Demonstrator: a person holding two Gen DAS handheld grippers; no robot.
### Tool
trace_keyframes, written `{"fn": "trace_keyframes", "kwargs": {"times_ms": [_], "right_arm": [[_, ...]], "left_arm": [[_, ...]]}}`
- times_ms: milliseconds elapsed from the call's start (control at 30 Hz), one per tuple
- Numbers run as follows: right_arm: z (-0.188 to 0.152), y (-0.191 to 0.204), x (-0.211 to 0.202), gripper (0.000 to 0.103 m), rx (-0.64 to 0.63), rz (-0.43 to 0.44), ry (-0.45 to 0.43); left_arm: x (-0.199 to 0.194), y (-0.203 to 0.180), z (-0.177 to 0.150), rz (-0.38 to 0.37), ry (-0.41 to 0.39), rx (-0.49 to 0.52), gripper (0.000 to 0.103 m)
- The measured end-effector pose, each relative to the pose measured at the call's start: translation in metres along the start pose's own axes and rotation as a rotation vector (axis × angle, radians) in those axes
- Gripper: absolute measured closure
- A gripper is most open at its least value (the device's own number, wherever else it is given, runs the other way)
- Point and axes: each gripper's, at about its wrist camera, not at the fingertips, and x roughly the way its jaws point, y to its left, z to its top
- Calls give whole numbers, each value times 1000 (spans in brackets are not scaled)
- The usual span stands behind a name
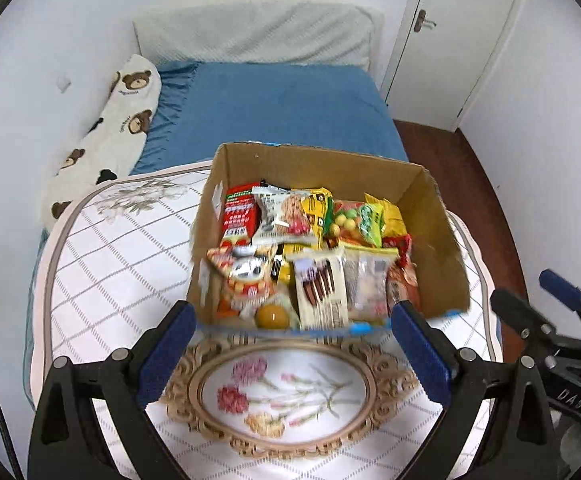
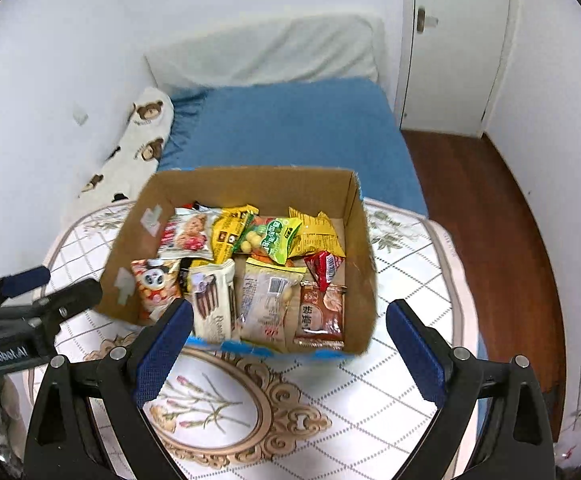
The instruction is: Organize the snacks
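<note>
Cardboard box (image 2: 354, 240) of snacks (image 2: 266, 276) sits on a quilted cover (image 2: 410, 380), blue bed (image 2: 298, 128) behind. Left gripper (image 1: 294, 344) and right gripper (image 2: 288, 344) both gape empty before it

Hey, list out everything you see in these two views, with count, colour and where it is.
cardboard box: one, brown with blue tape on the near rim, on the round table
snack packets: a dozen or so, mixed red, yellow, green and white, piled inside the box
round table: one, white grid cloth with a floral oval medallion, in the foreground
bed: one, blue sheet, behind the table
bear-print pillow: one, white with brown bears, along the bed's left edge
door: one, white, back right
floor: reddish-brown wood, on the right
left claw: black with blue pads, open, just short of the box
right claw: black with blue pads, open, at the box's near edge
</note>
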Motion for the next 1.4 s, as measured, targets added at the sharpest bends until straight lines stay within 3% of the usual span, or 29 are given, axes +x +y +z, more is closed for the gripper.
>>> {"fn": "trace_keyframes", "kwargs": {"times_ms": [433, 733, 1000, 1400], "right_arm": [[-66, 17, -141, 2, -37, 6, -174], [-97, 23, -203, 1, -59, -12, -246], [-104, 20, -221, 0, -54, -16, -265], [-99, 15, -206, 0, -33, -32, -254]], "left_arm": [[-112, -18, -75, 38, -166, 17, 3], [-162, -22, -104, 62, -250, 8, 3], [-181, -22, -116, 66, -290, 1, 3], [-166, -21, -112, 90, -288, -9, 3]]}}
